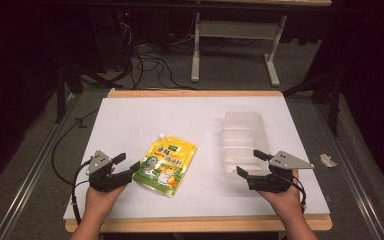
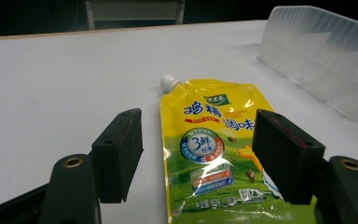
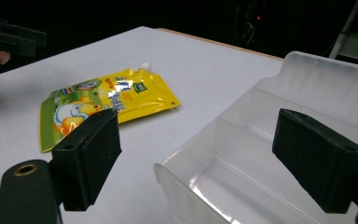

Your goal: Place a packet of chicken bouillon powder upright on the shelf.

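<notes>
Fingers (image 2: 121, 154) of the left gripper (image 1: 121, 167) are being held wide apart, nothing between the pads, and are being aimed at the near left edge of the yellow spouted pouch (image 1: 165, 166). On the right gripper (image 1: 252, 163) the fingers (image 3: 91, 154) are likewise being held open and empty, poised at the near end of the clear plastic tray (image 1: 242, 137), one finger outside its near wall and one above its inside.

The pouch is lying flat on the white tabletop (image 1: 130, 120), left of the tray and apart from it, with its small white cap (image 2: 169, 82) pointing to the far side. In the left gripper view it is seen running away between the open fingers, its glossy printed face catching the light.

By the look of it, a soft, filled, film-walled bag is being dealt with: it is likely to sag and shift its contents when lifted, and the shiny surface is likely to be slippery. A hold is probably best taken at a sealed side edge or near corner, where the film is flat and thin enough to be pinched, rather than across the bulging middle. The tray is being judged light, stiff and divided into compartments, and it may slide if pushed.
</notes>
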`<action>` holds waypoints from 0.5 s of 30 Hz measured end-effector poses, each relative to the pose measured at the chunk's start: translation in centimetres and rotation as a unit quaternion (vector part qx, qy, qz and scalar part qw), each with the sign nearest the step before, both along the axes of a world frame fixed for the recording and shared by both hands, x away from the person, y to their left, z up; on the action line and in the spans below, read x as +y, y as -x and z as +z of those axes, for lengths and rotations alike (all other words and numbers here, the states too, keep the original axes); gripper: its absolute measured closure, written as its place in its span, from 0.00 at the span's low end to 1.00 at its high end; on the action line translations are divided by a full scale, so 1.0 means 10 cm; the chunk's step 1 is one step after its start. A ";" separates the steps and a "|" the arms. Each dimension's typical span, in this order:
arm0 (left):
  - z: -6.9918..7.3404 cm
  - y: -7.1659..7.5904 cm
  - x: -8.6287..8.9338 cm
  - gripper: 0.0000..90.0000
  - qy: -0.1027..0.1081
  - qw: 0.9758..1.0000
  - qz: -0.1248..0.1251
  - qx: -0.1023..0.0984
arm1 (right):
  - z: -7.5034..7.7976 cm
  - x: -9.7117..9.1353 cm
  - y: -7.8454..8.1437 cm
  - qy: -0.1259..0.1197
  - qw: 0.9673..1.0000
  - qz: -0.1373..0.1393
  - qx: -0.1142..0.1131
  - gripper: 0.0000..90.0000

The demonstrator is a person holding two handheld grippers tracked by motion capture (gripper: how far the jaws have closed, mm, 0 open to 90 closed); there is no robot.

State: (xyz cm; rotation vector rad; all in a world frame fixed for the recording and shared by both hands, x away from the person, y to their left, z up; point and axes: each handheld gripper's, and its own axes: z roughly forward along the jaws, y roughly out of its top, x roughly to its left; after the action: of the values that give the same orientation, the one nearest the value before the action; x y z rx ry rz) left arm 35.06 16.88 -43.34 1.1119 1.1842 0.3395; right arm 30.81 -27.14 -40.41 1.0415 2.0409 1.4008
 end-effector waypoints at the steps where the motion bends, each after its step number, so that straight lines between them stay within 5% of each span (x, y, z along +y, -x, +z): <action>1: 0.01 0.00 0.00 0.38 0.001 1.000 -0.002 -0.001 | 0.00 0.00 0.00 0.000 1.000 0.000 0.000 0.17; 15: 0.01 -0.01 0.01 0.41 -0.003 1.000 -0.007 0.006 | 0.00 -0.10 0.00 -0.001 1.000 -0.015 0.000 0.19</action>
State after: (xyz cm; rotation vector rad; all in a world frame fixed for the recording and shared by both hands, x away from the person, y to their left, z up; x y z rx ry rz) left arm 35.12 16.99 -43.24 1.1282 1.1857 0.3265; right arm 30.81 -28.10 -40.44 1.0681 2.0150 1.3871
